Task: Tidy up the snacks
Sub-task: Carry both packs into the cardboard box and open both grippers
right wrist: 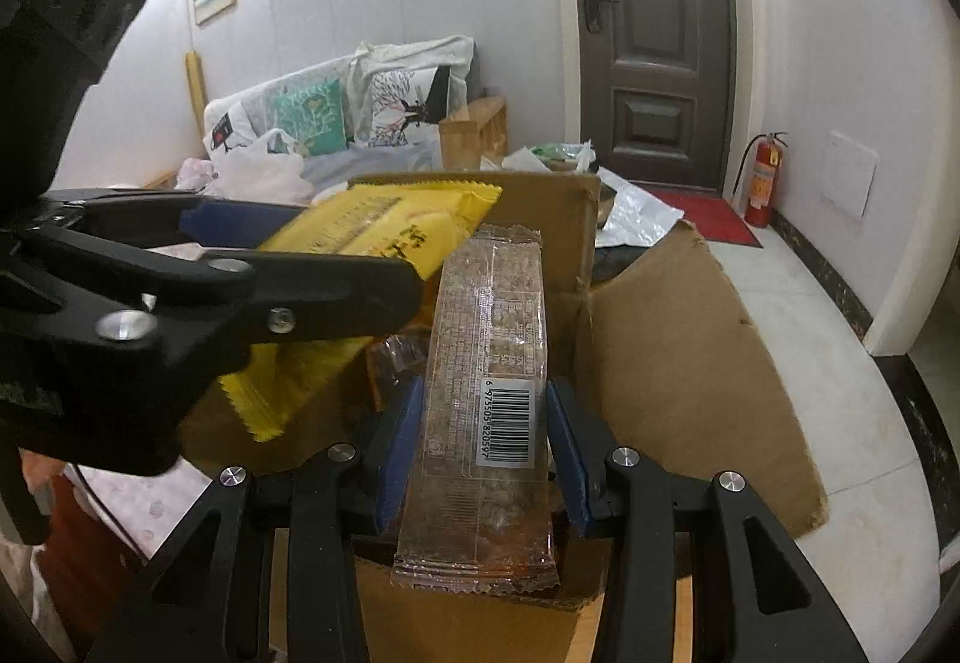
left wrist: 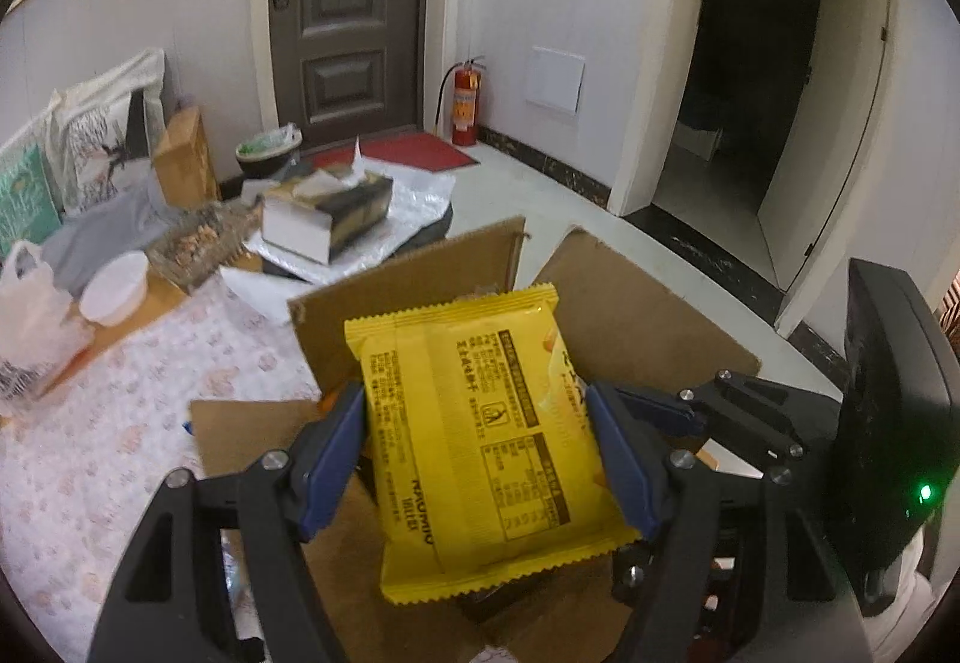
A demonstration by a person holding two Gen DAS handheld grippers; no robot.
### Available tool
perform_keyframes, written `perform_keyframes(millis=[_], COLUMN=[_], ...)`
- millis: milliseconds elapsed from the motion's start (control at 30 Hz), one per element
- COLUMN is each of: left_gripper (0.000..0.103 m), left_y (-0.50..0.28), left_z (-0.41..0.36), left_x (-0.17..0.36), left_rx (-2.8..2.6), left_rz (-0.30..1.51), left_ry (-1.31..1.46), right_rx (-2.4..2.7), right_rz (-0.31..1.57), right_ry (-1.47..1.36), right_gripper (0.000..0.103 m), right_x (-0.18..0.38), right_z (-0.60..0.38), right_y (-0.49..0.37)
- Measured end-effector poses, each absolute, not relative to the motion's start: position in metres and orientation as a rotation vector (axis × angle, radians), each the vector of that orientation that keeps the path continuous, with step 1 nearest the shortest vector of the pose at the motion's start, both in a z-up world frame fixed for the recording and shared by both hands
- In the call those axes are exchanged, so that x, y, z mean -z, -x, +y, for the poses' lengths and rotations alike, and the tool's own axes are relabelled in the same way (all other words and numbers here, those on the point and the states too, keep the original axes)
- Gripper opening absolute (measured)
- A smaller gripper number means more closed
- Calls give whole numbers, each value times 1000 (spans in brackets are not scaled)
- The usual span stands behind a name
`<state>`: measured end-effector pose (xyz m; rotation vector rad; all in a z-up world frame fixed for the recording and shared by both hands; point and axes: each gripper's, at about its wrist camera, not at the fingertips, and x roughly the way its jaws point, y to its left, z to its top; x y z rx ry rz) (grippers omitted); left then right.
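My left gripper (left wrist: 480, 423) is shut on a yellow snack packet (left wrist: 480, 435) and holds it above an open cardboard box (left wrist: 648, 327). The same packet (right wrist: 366, 231) and the left gripper (right wrist: 288, 249) show at the left of the right wrist view. My right gripper (right wrist: 486, 417) is shut on a long clear-wrapped snack bar with a barcode label (right wrist: 486, 399), held upright over the same box (right wrist: 678, 339). The right gripper (left wrist: 750, 411) shows at the right of the left wrist view. More wrapped snacks (right wrist: 396, 357) lie inside the box, partly hidden.
The box stands on a table with a floral cloth (left wrist: 120, 423). Behind are a tissue box (left wrist: 330, 213), a snack tray (left wrist: 198, 243), a white bowl (left wrist: 114, 288), plastic bags (left wrist: 30, 303) and a sofa with cushions (right wrist: 336, 117). A door (right wrist: 654, 33) and a fire extinguisher (right wrist: 762, 177) stand beyond.
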<state>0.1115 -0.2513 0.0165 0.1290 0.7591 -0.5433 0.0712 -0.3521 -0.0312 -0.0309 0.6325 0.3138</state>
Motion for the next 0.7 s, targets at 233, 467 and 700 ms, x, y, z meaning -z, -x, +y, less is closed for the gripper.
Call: perform_keyframes(millis=[233, 467, 700], left_gripper=[70, 79, 79], left_y=[-122, -120, -117], left_z=[-263, -254, -239], left_x=[-5, -11, -16], left_rx=[541, 540, 533], left_rz=[801, 785, 771], left_ry=[-141, -131, -118], right_rx=[-314, -331, -341], right_rz=[643, 648, 628], right_ry=[64, 67, 71], right_gripper=[37, 38, 51], right_x=[37, 37, 28], right_z=[-348, -346, -341], right_y=[-76, -71, -64])
